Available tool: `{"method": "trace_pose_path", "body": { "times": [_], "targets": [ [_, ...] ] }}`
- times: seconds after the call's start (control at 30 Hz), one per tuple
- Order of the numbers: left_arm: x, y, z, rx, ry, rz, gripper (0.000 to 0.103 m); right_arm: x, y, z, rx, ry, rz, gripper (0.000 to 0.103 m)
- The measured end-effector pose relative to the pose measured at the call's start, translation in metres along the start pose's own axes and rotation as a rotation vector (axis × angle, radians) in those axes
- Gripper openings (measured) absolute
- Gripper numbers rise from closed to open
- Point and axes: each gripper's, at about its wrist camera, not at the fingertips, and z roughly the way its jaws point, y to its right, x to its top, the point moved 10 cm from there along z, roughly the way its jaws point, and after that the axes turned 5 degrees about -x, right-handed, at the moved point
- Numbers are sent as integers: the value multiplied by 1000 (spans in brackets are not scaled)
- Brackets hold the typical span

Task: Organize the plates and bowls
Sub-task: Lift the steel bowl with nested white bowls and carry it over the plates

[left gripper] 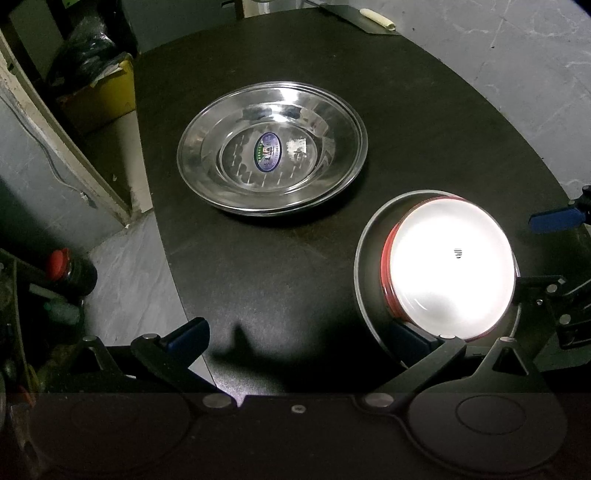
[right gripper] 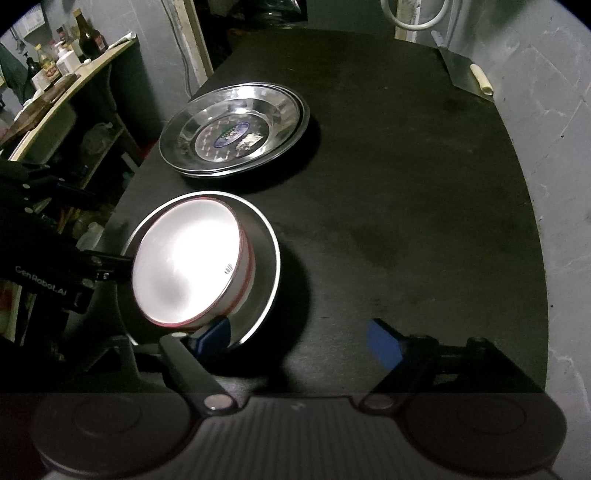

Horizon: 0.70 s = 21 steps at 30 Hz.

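A stack of shiny steel plates [left gripper: 273,151] [right gripper: 232,136] lies on the dark round table [left gripper: 424,110]. Nearer to me, a white bowl with a red rim [left gripper: 450,266] [right gripper: 188,262] sits tilted inside a wider steel bowl [left gripper: 364,258] [right gripper: 264,273]. My left gripper [left gripper: 301,339] is open wide, its right finger reaching inside the steel bowl beside the white bowl. My right gripper [right gripper: 299,341] is open too: its left blue pad is inside the steel bowl's near wall and its right pad is out over the table. Neither gripper's pads press on anything.
A flat metal tool with a cream handle [left gripper: 376,18] [right gripper: 469,77] lies at the table's far edge. A shelf with bottles [right gripper: 55,55] stands to the left, with a yellow bin [left gripper: 103,92] and a red-capped jar [left gripper: 70,271] below the table edge.
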Motion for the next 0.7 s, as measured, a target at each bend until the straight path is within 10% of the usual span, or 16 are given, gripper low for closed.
{"method": "trace_pose_path", "body": {
  "times": [0.37,0.6,0.7],
  "targets": [
    [0,0,1,-2,-3,-11,102,0,-3,-3,17,7,-2,77],
    [-2,-2,3,-67,-6,-77,93,1,-13,-5,128,15,4,32],
    [-4,-3,5,-140,-3,-136,83,1,-12,-3,167,4,34,32]
  ]
}}
